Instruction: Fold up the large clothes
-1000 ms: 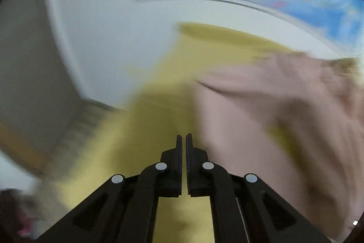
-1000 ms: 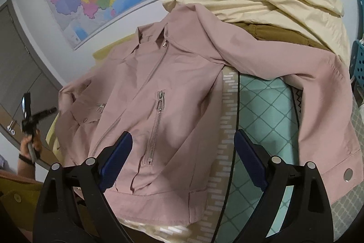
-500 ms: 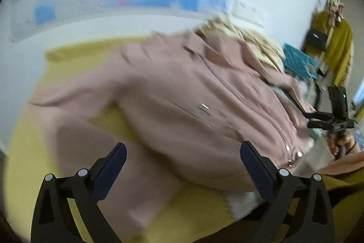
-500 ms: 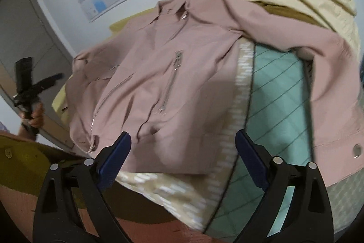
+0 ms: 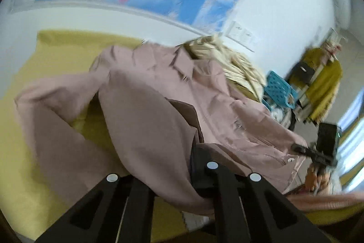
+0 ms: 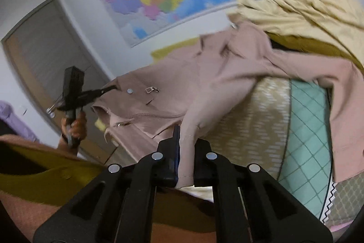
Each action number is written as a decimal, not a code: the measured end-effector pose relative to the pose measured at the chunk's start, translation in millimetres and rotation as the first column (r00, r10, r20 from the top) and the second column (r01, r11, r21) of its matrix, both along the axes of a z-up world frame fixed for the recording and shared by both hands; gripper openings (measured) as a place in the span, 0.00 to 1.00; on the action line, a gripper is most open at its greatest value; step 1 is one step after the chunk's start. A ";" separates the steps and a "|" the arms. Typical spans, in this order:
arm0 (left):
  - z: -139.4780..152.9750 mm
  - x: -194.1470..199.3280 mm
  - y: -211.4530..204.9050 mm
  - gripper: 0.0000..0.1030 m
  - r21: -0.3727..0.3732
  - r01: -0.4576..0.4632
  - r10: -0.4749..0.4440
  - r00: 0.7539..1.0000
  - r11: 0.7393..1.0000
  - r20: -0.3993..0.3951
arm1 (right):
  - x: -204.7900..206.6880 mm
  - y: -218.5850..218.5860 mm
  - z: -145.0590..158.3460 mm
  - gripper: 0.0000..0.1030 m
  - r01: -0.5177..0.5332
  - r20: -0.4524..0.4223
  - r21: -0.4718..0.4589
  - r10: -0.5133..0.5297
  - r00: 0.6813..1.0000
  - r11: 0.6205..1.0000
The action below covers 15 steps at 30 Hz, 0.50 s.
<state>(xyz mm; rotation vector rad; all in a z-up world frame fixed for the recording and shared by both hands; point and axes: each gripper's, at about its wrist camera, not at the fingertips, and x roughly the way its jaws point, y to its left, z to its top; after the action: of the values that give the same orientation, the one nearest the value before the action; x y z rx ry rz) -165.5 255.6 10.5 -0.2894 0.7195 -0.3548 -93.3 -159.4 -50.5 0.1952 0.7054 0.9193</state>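
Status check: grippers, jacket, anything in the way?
Left gripper and right gripper both shut on pink jacket hem. Hem lifted. Cream garment crowds collar.

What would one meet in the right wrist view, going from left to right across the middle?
Door → left gripper → pink jacket → teal checked cloth.

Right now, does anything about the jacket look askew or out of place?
Yes. The jacket lies crooked and bunched, not flat. One sleeve trails off to the side over the teal mat, and its collar end rests against the cream cloth pile. Both grippers, left and right, are shut on its hem.
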 end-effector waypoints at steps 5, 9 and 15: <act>-37.6 -4.5 -9.2 0.24 0.266 0.011 0.025 0.991 0.964 -0.129 | 21.5 11.2 -39.8 0.55 0.032 -0.128 -0.246 -0.065 0.990 0.969; -17.5 -3.3 23.2 0.42 0.204 -0.056 0.074 0.994 0.977 -0.079 | 42.4 1.2 -26.7 0.61 0.148 -0.080 -0.317 -0.182 0.980 0.937; 48.1 7.6 19.9 0.85 0.275 -0.155 0.096 0.972 0.949 0.215 | 91.7 55.7 26.7 0.71 0.179 0.156 -0.323 -0.135 0.979 0.929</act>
<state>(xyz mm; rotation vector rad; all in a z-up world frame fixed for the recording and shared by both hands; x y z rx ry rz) -157.8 275.5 58.6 -0.0188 0.5427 -0.1496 -1.7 -103.6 -23.8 -0.1101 0.7024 0.6398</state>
